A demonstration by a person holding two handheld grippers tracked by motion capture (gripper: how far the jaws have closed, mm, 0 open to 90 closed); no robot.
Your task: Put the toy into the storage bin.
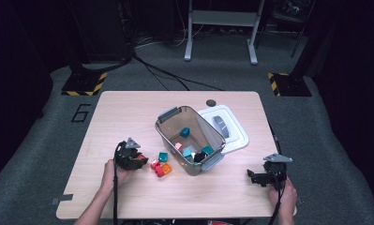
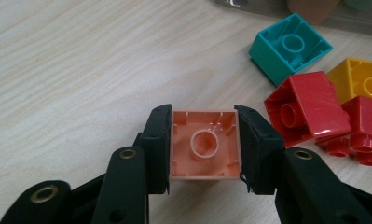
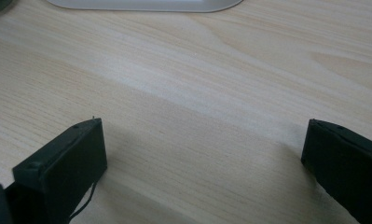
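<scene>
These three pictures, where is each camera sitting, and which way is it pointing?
High view: above the person's side, looking forward and down at the table and clear bin; forearms and both grippers show.
Left gripper view: rides the left gripper, looking along its black jaws, which press a peach brick.
Right gripper view: rides the right gripper, jaws wide apart over bare wood.
Shared: the teal brick and red bricks also appear in the high view.

Centre of the frame, a clear bin [image 1: 190, 139] with blocks inside stands on the worktop [image 1: 128, 112], its white lid [image 1: 229, 127] beside it. Lower left, the left tongs [image 1: 137, 159] meet loose blocks [image 1: 160, 165]; lower right, the right tongs [image 1: 253, 176] rest apart.
</scene>
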